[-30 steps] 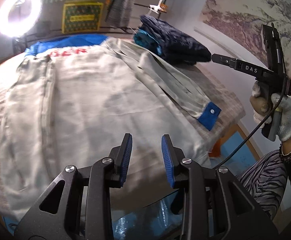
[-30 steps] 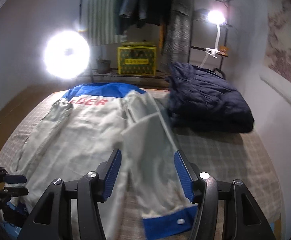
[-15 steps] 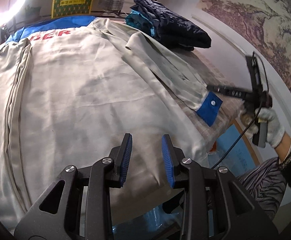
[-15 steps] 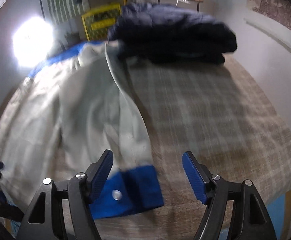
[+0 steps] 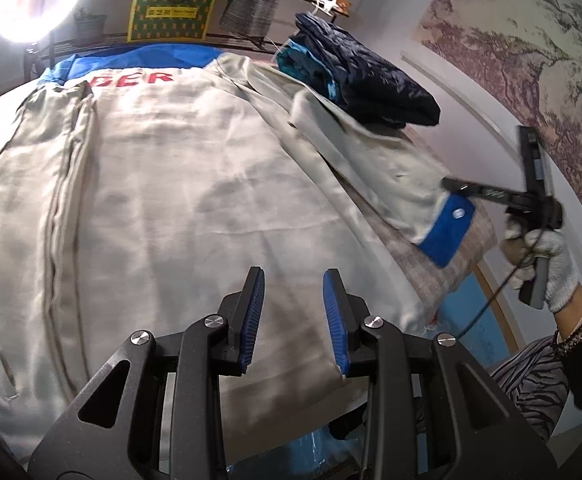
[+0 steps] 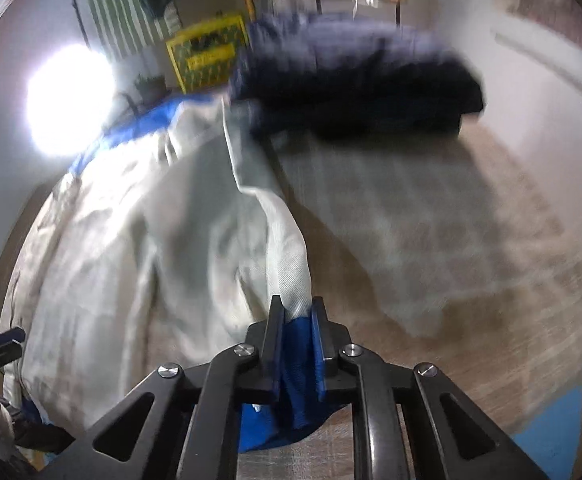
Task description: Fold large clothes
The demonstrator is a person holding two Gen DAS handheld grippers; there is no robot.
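A large pale grey jacket [image 5: 179, 184] with a blue yoke and red letters lies spread back-up on the bed. My left gripper [image 5: 293, 304] is open and empty, hovering over the jacket's lower hem. My right gripper [image 6: 296, 322] is shut on the blue cuff [image 6: 295, 364] of the jacket's right sleeve [image 6: 267, 240] and lifts it off the bed. In the left wrist view the right gripper [image 5: 451, 186] shows at the cuff [image 5: 449, 230], held by a gloved hand.
A folded dark navy puffer jacket [image 5: 371, 76] lies at the bed's far right corner, also in the right wrist view [image 6: 351, 88]. The checked bedspread [image 6: 431, 220] lies beside the sleeve. A ring light [image 5: 31, 4], yellow box [image 5: 171, 10] and clothes rack stand behind the bed.
My right gripper dropped to the sleeve's blue cuff and closed on it; it was open before. The sleeve end now rises off the bed. The left gripper stays open over the hem.
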